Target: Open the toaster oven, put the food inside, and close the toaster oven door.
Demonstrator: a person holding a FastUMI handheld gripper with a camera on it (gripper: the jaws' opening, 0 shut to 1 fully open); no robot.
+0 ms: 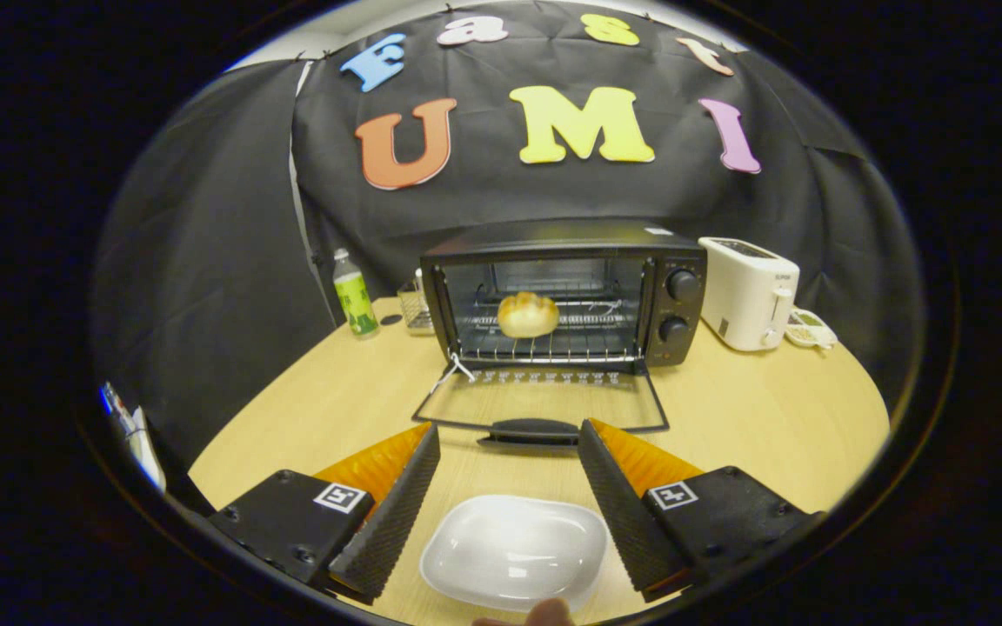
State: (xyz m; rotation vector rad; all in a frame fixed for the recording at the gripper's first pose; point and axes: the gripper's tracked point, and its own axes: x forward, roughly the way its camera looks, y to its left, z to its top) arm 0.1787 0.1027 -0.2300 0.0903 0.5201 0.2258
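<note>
Closing comes next: your tool (508, 487) hangs spread and empty over the white dish (514, 549), the bun (528, 314) apparently resting on the toaster oven (564, 296) rack. Lift the stiff, light door (544, 400) by its near handle (529, 429).

Round light-wood table (771, 417) runs from under the tongs to the booth wall beyond them. Wall: black cloth (205, 261), creased, hung in panels with a seam ahead-left. Pale strip of ceiling or wall (362, 26) above the cloth. Lighting even, soft glare on the tabletop. Dark floor below the table edge, left of the tongs.
</note>
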